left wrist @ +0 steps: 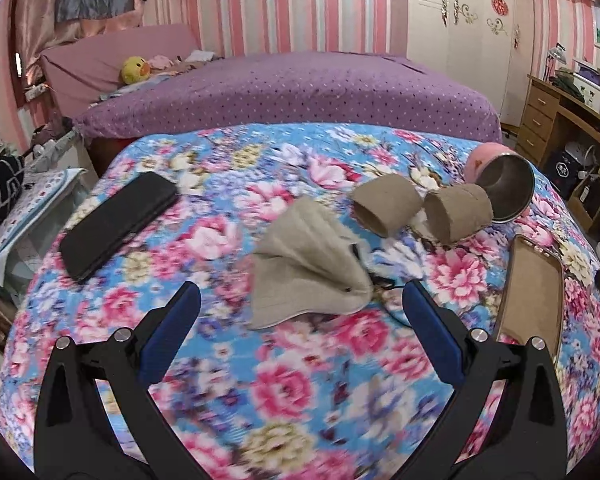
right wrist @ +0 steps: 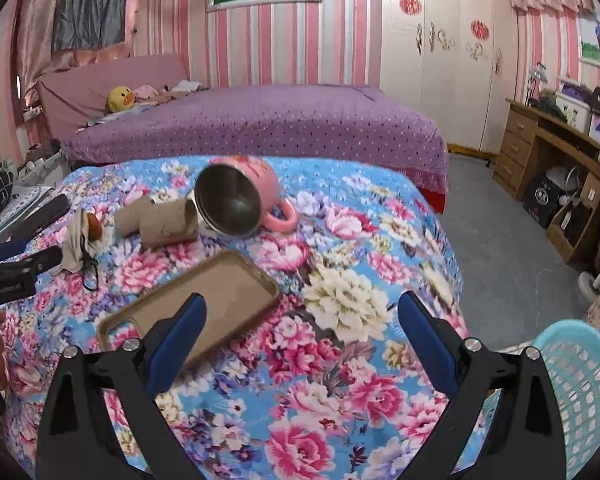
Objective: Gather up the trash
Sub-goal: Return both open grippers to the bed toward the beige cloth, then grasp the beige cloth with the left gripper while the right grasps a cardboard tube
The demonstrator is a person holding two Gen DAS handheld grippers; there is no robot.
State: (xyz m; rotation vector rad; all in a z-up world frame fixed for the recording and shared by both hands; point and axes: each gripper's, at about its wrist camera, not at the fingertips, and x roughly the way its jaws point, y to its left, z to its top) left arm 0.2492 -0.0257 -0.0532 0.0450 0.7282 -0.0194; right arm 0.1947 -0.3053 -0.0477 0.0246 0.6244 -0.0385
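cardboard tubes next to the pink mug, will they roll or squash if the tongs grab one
The cardboard tubes lie on their sides, so a nudge would likely roll them, though the soft floral quilt may slow that. They look hollow and thin-walled, so probably light and apt to crush under a firm squeeze.

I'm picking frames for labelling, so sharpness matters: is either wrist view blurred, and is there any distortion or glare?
Left wrist view: the floral blanket near the lens and the beige mask are smeared by motion blur. Right wrist view: sharper overall, blanket print crisp; mild glare inside the tipped pink mug. Both views: strong fisheye bending, dark corners.
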